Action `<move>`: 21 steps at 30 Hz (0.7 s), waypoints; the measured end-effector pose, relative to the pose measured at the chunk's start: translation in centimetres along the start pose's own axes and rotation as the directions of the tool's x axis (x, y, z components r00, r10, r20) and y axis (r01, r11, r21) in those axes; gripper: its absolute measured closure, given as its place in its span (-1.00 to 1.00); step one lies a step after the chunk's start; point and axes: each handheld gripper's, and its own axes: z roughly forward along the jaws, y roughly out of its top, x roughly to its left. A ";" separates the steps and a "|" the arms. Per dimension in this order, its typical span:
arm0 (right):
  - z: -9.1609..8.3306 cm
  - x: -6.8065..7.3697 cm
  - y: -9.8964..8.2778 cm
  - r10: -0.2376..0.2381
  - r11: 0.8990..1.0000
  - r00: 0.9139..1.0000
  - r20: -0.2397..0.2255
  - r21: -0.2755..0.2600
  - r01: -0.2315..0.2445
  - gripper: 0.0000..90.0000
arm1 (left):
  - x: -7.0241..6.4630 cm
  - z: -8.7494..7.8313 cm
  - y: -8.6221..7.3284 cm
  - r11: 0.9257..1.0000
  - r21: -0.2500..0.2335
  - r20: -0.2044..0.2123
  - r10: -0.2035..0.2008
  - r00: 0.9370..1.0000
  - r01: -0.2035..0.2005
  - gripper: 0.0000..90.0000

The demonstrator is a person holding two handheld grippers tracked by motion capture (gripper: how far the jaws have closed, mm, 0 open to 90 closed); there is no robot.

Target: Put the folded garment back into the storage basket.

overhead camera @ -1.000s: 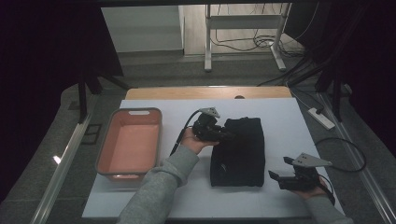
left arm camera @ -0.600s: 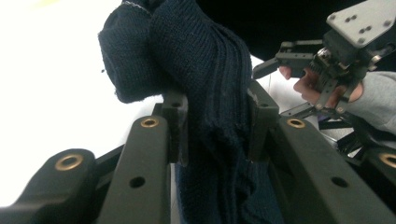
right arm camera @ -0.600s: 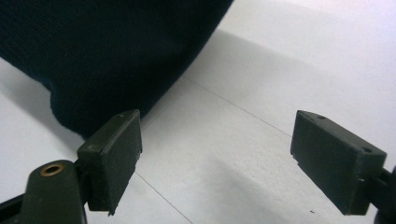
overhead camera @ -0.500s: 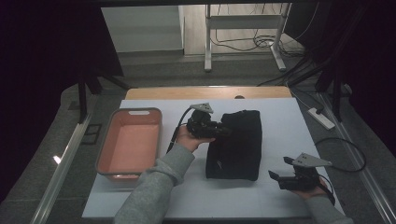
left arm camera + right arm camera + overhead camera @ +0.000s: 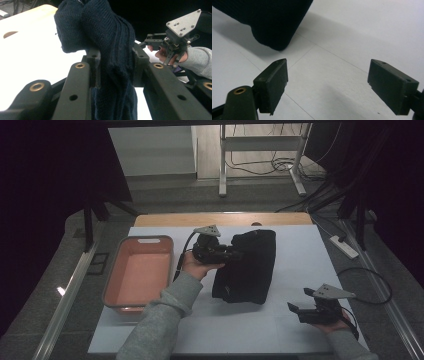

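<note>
The left claw (image 5: 113, 72) pinches a thick, ribbed dark-navy knit garment (image 5: 247, 265); the right claw (image 5: 327, 85) gapes wide, empty.

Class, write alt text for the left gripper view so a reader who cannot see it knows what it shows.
The left gripper is shut on a dark navy knitted garment, its folds bunched above the black jaws over a white table. At the right, farther off, a hand holds the right gripper.
</note>
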 end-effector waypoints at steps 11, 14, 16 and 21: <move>0.0 0.0 0.0 0.000 1.000 1.000 0.001 0.000 0.000 -0.62 | -0.3 -1.0 0.1 1.000 -0.019 -0.024 -0.004 1.000 0.003 0.49; 0.0 0.0 0.0 0.000 1.000 1.000 0.002 0.000 0.000 -0.62 | -0.4 -1.3 0.1 1.000 -0.029 -0.030 -0.002 1.000 0.001 0.49; 0.0 0.0 0.0 -0.001 1.000 1.000 0.002 0.000 0.001 -0.62 | -0.4 -1.5 0.2 0.999 -0.037 -0.037 -0.003 0.999 0.001 0.49; 0.0 0.0 0.0 -0.001 1.000 1.000 0.002 0.001 0.001 -0.62 | -0.4 -2.0 0.2 0.998 -0.055 -0.039 -0.012 0.999 0.010 0.50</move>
